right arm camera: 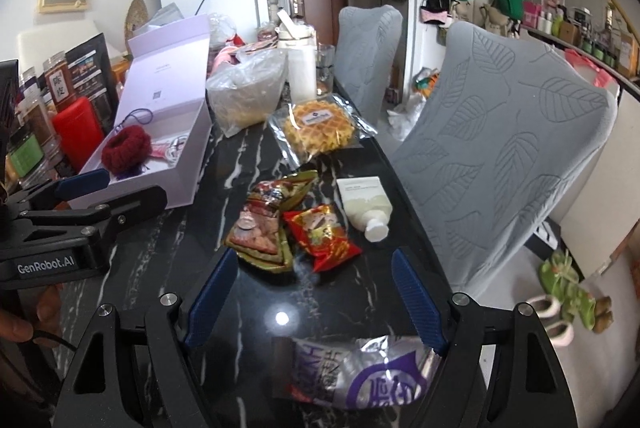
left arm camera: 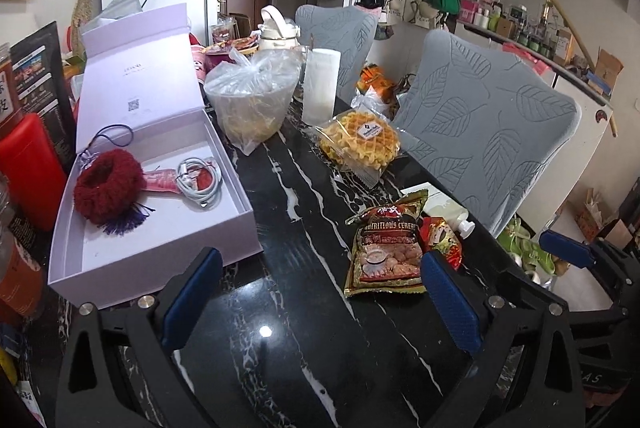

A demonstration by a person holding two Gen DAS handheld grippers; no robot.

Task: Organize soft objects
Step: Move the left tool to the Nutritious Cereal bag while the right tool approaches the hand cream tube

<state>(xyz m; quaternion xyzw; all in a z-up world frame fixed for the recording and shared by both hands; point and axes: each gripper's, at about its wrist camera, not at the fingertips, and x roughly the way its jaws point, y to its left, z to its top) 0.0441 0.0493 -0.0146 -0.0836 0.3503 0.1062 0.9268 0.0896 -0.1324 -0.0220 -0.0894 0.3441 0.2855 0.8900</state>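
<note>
Both hand-held grippers, left (left arm camera: 320,292) and right (right arm camera: 316,304), spread and empty above black marbled desk (left arm camera: 304,368); crinkly green foil cereal packet (left arm camera: 386,254) mid-desk, light, slippery: best pinched at sealed edge.

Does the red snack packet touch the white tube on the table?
Apart. In the right wrist view, the red snack packet and the white tube lie side by side, with a strip of black marble table plainly visible between them.
</note>
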